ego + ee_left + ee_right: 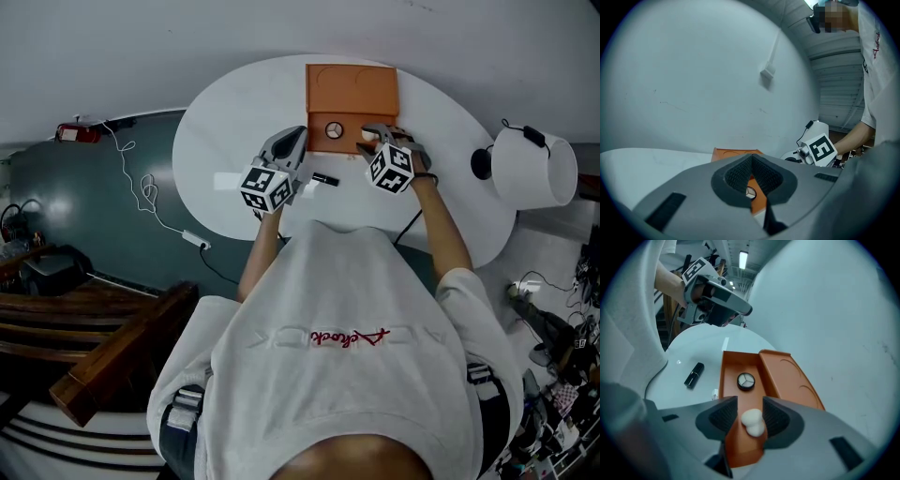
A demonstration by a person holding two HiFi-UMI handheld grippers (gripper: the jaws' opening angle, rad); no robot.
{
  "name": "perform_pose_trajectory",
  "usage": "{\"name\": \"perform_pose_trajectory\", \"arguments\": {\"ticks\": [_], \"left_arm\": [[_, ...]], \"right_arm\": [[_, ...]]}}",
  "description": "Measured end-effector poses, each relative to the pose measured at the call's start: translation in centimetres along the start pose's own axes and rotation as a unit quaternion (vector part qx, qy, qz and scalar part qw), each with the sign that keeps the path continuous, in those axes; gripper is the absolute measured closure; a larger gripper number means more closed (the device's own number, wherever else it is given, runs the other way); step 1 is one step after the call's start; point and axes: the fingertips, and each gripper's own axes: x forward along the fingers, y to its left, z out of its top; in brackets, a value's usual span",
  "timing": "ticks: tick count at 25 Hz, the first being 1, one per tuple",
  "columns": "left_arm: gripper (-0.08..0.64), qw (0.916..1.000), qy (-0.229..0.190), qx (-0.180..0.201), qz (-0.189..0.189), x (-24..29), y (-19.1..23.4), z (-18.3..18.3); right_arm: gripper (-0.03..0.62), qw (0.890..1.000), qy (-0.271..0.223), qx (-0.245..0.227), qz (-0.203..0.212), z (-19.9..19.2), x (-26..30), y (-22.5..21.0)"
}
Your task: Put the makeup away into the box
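An orange box (351, 92) stands open on the white oval table (234, 112), its lid (787, 376) swung back. A round compact (746, 381) lies in its tray, also visible through my left gripper's notch as the compact (750, 191). A white makeup sponge (753, 422) rests in the tray between the pads of my right gripper (750, 416), which stands open with gaps on both sides. A black lipstick (324, 179) lies on the table in front of the box. My left gripper (298, 133) hovers shut and empty near the box's front left corner.
A white drum-shaped lamp (534, 169) stands off the table's right end. A white cable (141, 187) trails over the dark floor at left, with wooden furniture (112, 356) below it. A small pale scrap (715, 393) lies by the box's left side.
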Motion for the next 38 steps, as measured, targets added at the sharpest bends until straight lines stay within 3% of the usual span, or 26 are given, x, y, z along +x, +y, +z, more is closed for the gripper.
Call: {"name": "perform_pose_trajectory", "arguments": {"ticks": [5, 6, 8, 11, 13, 15, 17, 20, 22, 24, 32, 38], "left_arm": [[0.55, 1.0, 0.0, 0.003, -0.008, 0.3, -0.6, 0.2], [0.549, 1.0, 0.0, 0.004, -0.009, 0.4, -0.7, 0.2], [0.55, 0.9999, -0.001, 0.006, -0.01, 0.4, -0.9, 0.2], [0.549, 0.9999, -0.001, 0.009, -0.011, 0.2, -1.1, 0.2], [0.549, 0.9999, -0.001, 0.01, -0.012, 0.1, -1.3, 0.3], [0.55, 0.9998, -0.002, 0.012, -0.013, -0.1, -1.6, 0.3], [0.549, 0.9998, -0.004, 0.014, -0.015, -0.3, -1.8, 0.4], [0.55, 0.9997, -0.005, 0.015, -0.018, -0.6, -2.2, 0.4], [0.549, 0.9997, -0.006, 0.016, -0.02, -0.8, -2.5, 0.4], [0.549, 0.9996, -0.007, 0.017, -0.021, -1.0, -2.7, 0.5], [0.549, 0.9997, -0.009, 0.016, -0.013, -2.2, -3.3, 0.1], [0.549, 0.9998, -0.008, -0.001, 0.021, -4.8, -2.2, -1.6]], "right_arm": [[0.422, 1.0, -0.008, 0.003, -0.016, 0.3, -0.6, 0.0], [0.439, 1.0, -0.01, 0.0, -0.023, 0.2, -0.8, 0.0], [0.541, 0.999, -0.011, -0.013, -0.04, 0.1, -1.0, -0.1], [0.563, 0.998, -0.015, -0.014, -0.055, 0.2, -1.4, -0.1], [0.565, 0.998, -0.026, 0.016, -0.064, 0.3, -1.9, -0.3], [0.568, 0.992, -0.052, 0.085, -0.075, 0.8, -2.7, -0.8], [0.569, 0.973, -0.097, 0.195, -0.079, 1.3, -3.6, -1.5], [0.571, 0.915, -0.173, 0.356, -0.072, 1.7, -5.1, -2.2], [0.572, 0.883, -0.207, 0.416, -0.069, 1.9, -5.9, -2.4], [0.572, 0.869, -0.22, 0.438, -0.069, 1.9, -6.4, -2.2], [0.572, 0.879, -0.216, 0.422, -0.052, 2.2, -6.5, -0.1], [0.572, 0.899, -0.201, 0.388, -0.005, 4.0, -4.5, 3.2]]}}
